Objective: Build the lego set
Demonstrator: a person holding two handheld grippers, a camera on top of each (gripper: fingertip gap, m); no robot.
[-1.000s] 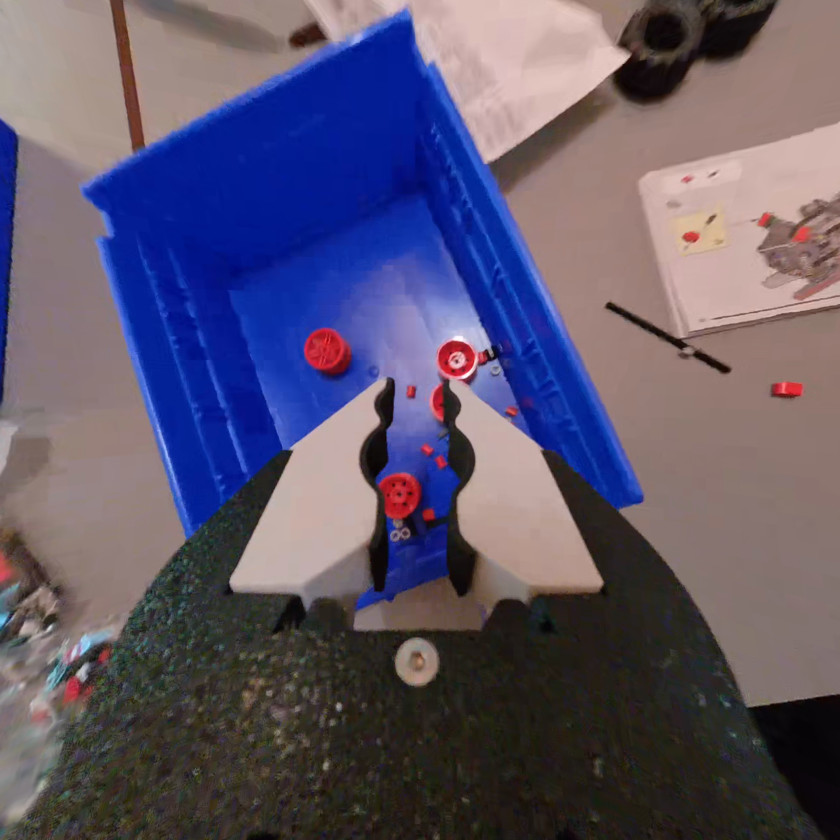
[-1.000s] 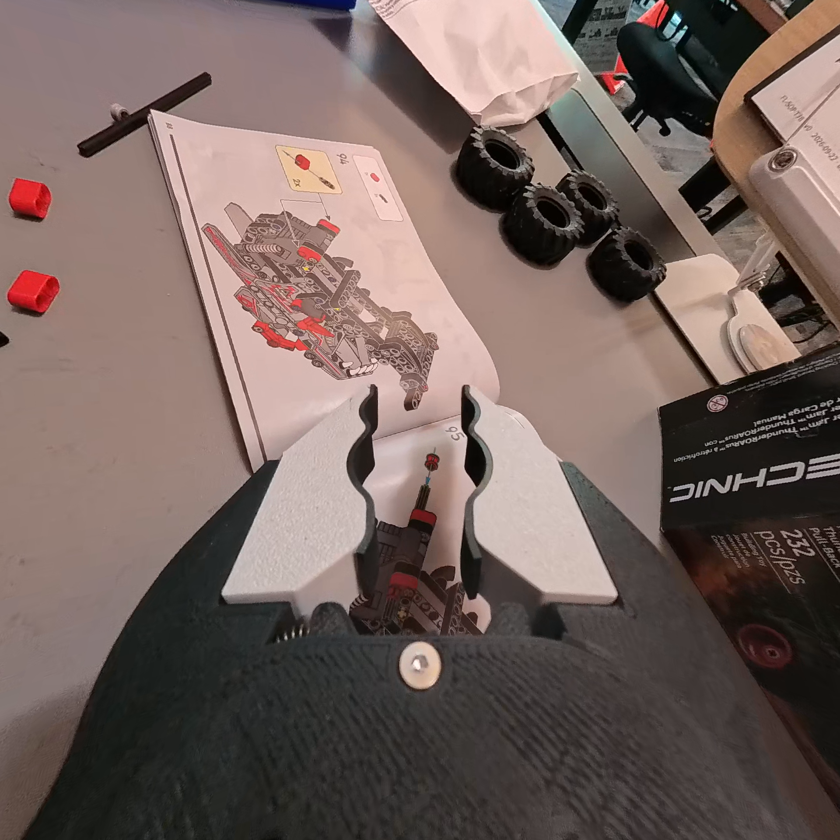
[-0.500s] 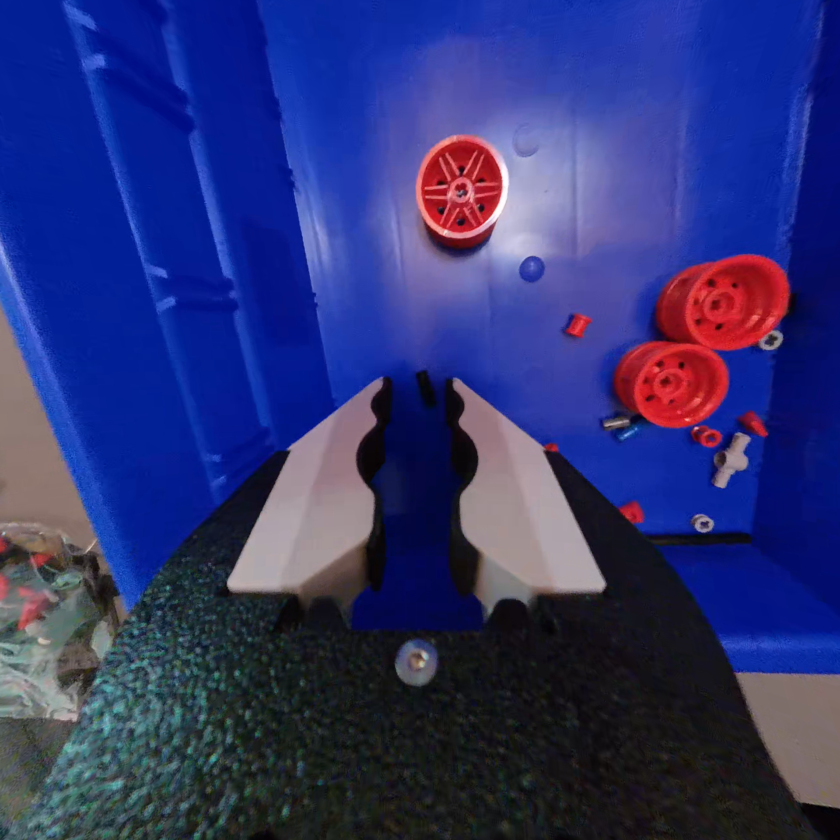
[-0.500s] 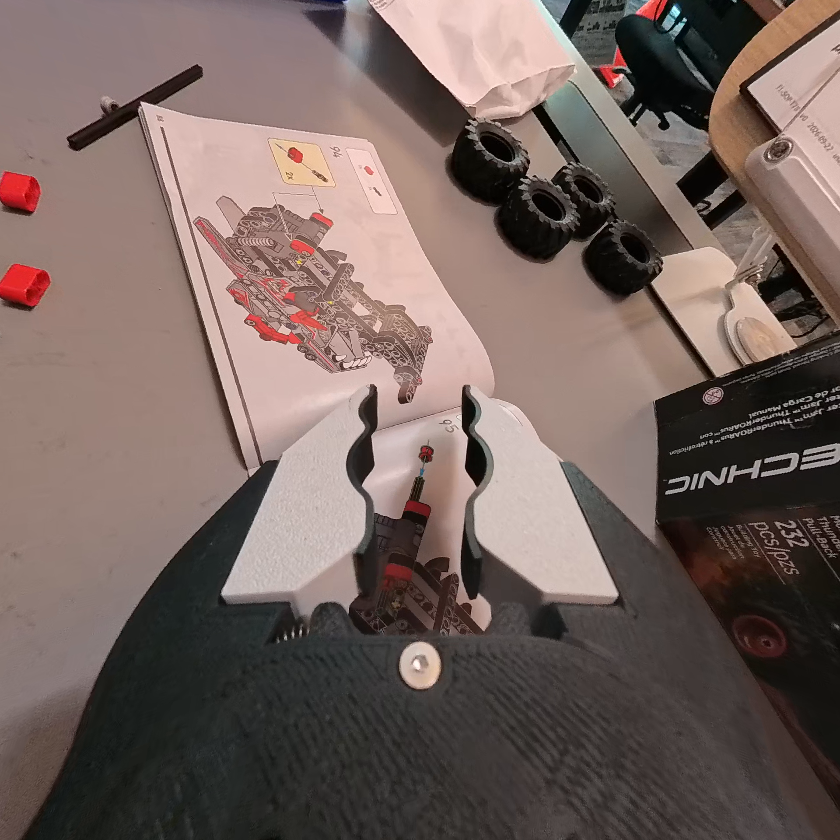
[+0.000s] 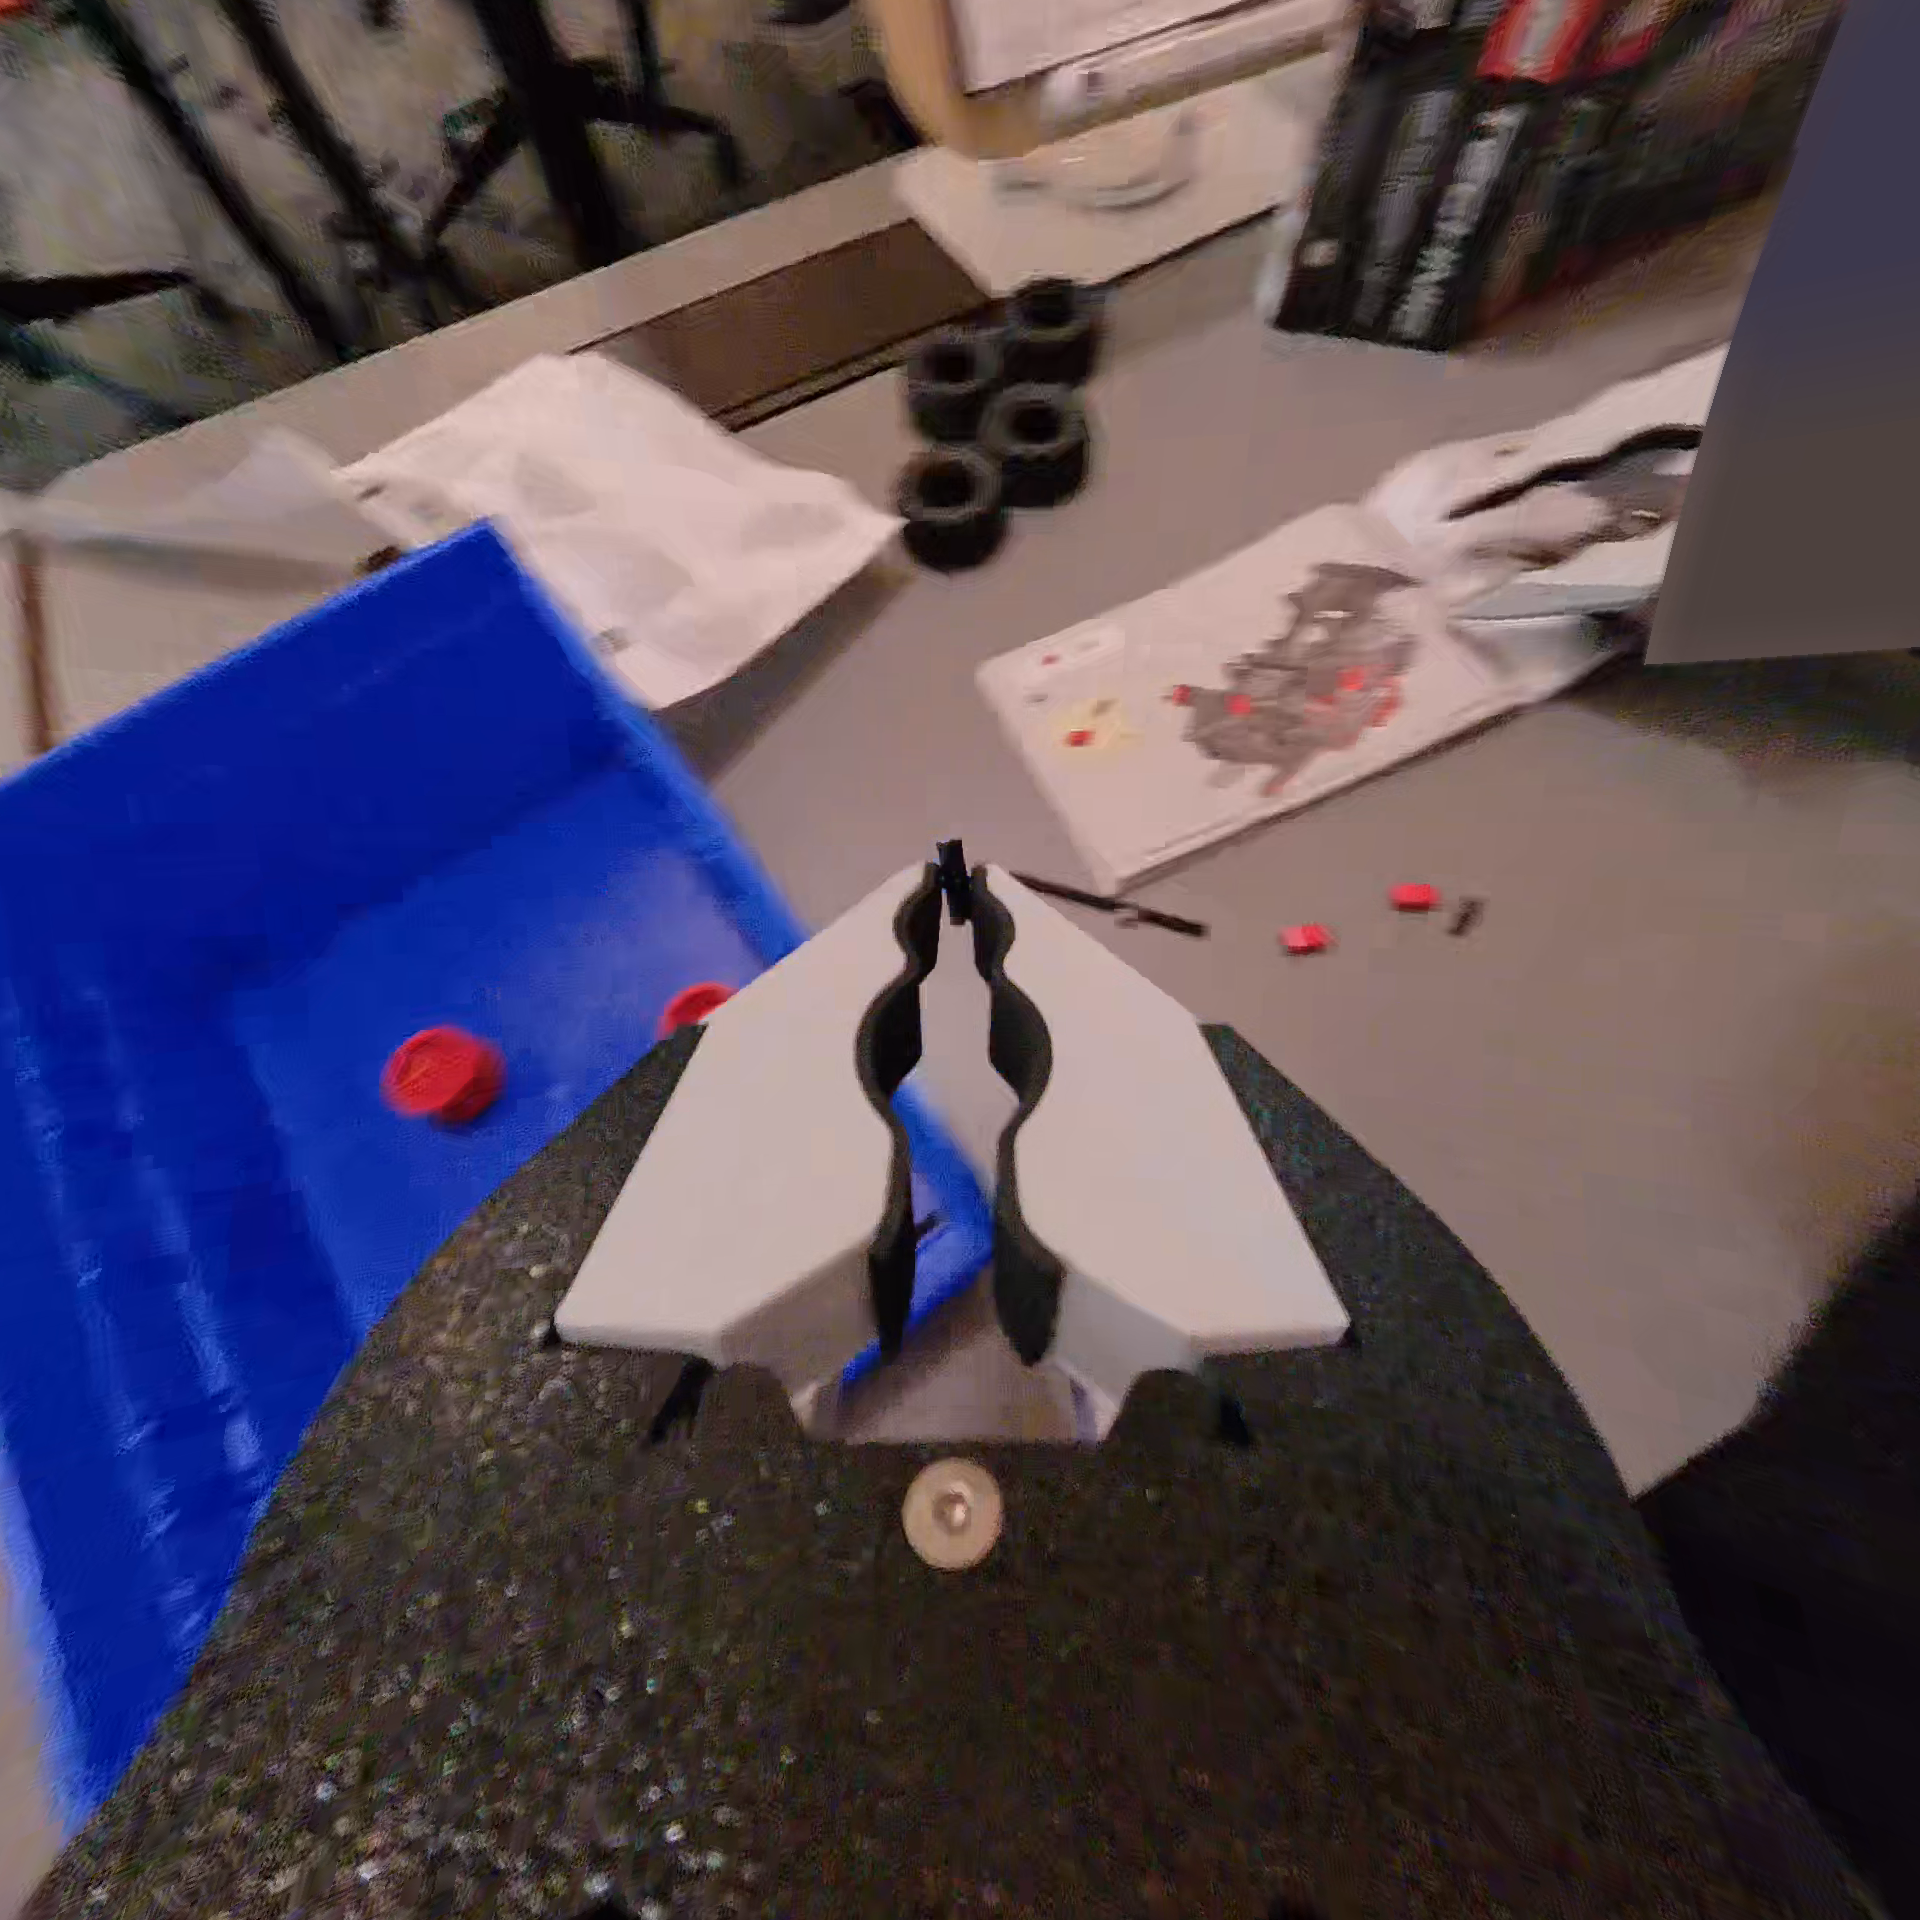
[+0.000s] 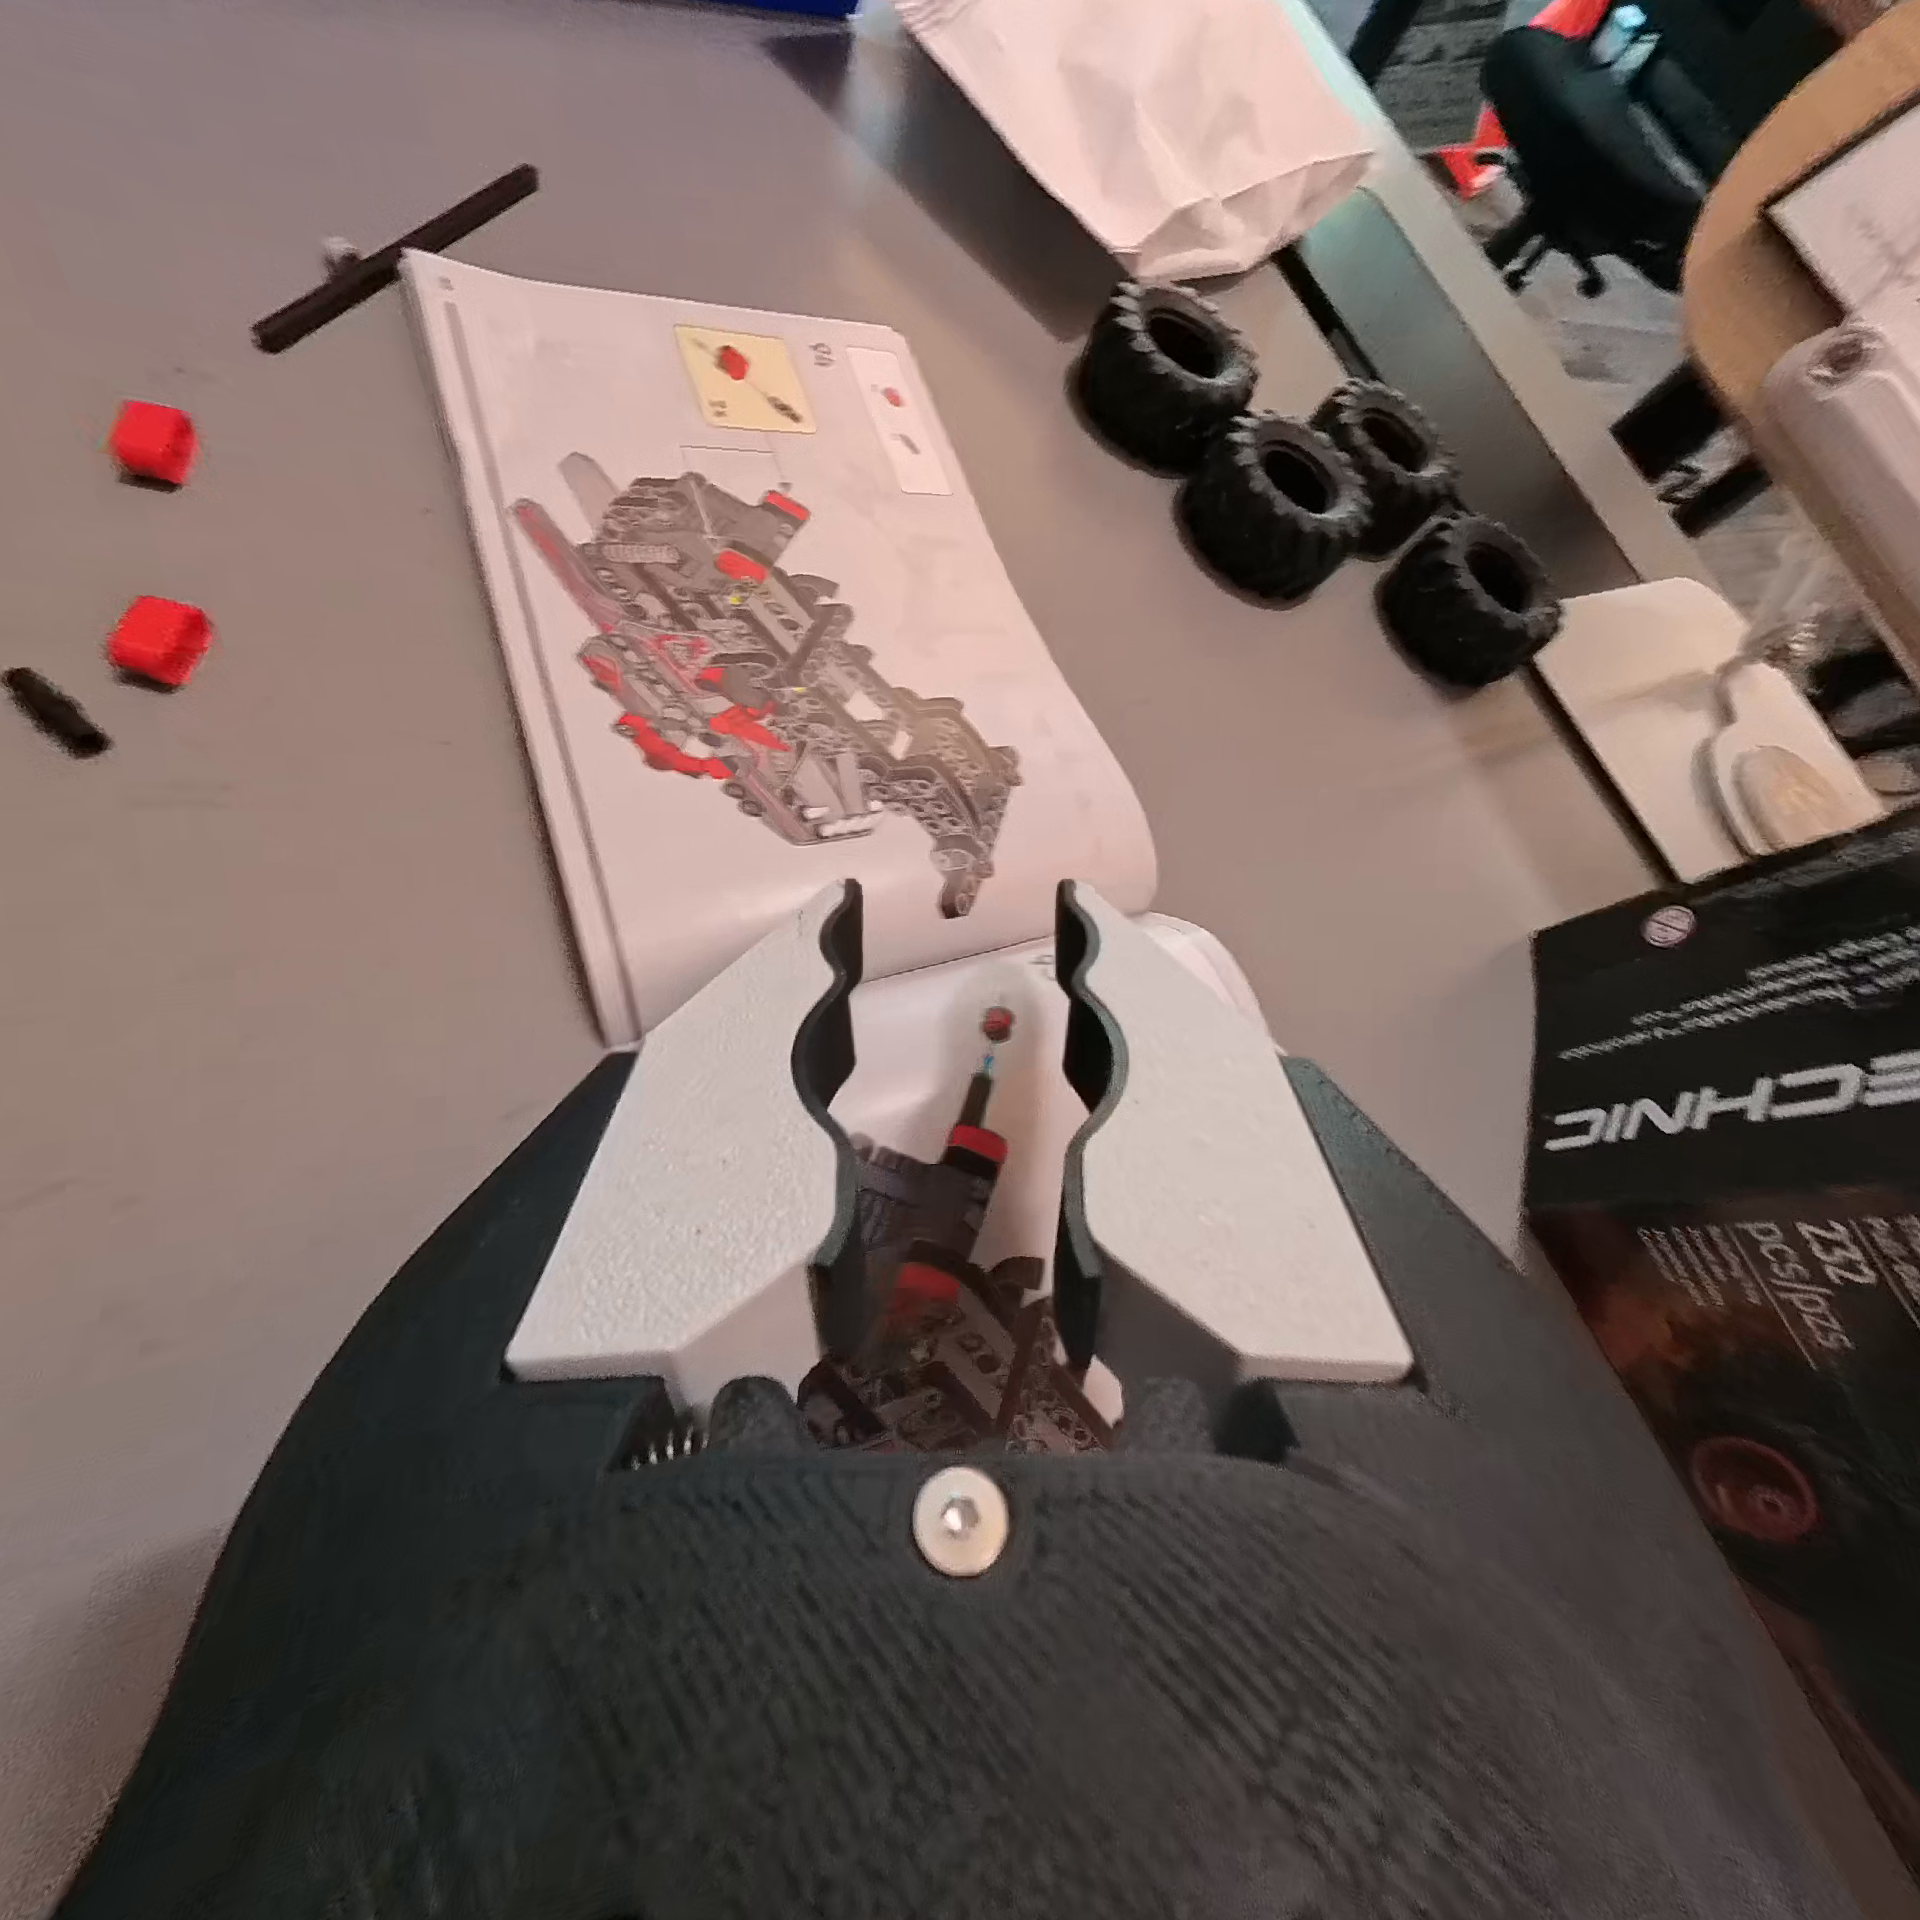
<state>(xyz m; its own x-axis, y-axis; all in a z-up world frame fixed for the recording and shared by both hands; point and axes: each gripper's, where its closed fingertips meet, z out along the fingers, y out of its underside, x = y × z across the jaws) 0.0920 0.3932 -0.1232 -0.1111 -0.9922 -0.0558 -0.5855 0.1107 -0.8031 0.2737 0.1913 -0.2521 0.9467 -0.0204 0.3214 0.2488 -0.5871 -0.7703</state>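
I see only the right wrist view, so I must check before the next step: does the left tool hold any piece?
Observer: Yes. The left tool is shut on a small black pin, pinched at the very tips.
Operator: Thank you. I see tyres but no red wheel hubs. Where are they?
Observer: A red hub lies on the floor of the blue bin, to the left of the tool.
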